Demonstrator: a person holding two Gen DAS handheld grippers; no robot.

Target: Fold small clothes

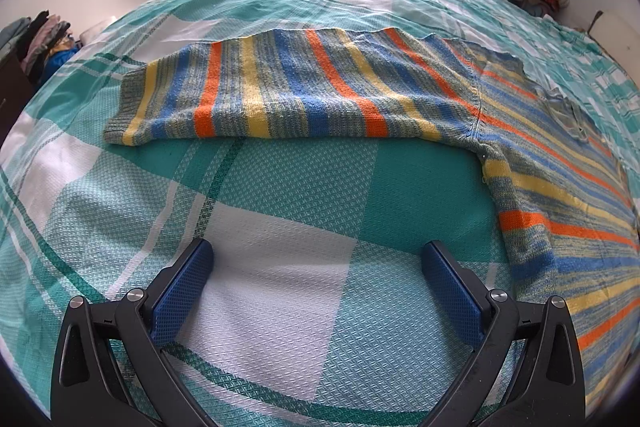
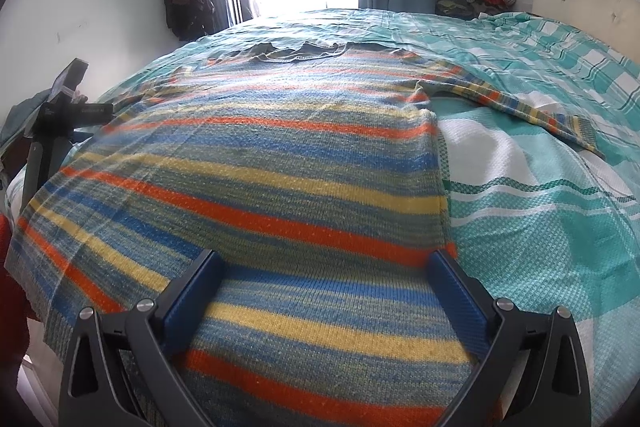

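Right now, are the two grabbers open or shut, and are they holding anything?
Left gripper: open, holding nothing, above the bedspread.
Right gripper: open, holding nothing, over the striped sweater.

Both wrist views look low across the bed [image 1: 280, 307], sharing the sweater [image 2: 248, 163].

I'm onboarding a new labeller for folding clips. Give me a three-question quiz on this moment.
1. True or false: the striped knitted sweater lies spread flat on the teal checked bedspread.
2. The left gripper hovers over: A) the sweater's body, B) bare bedspread below a sleeve, C) a pillow.
3. Fill in: the right gripper has its jaws ____ above the sweater.

Key: 1 true; 2 B; 3 open.
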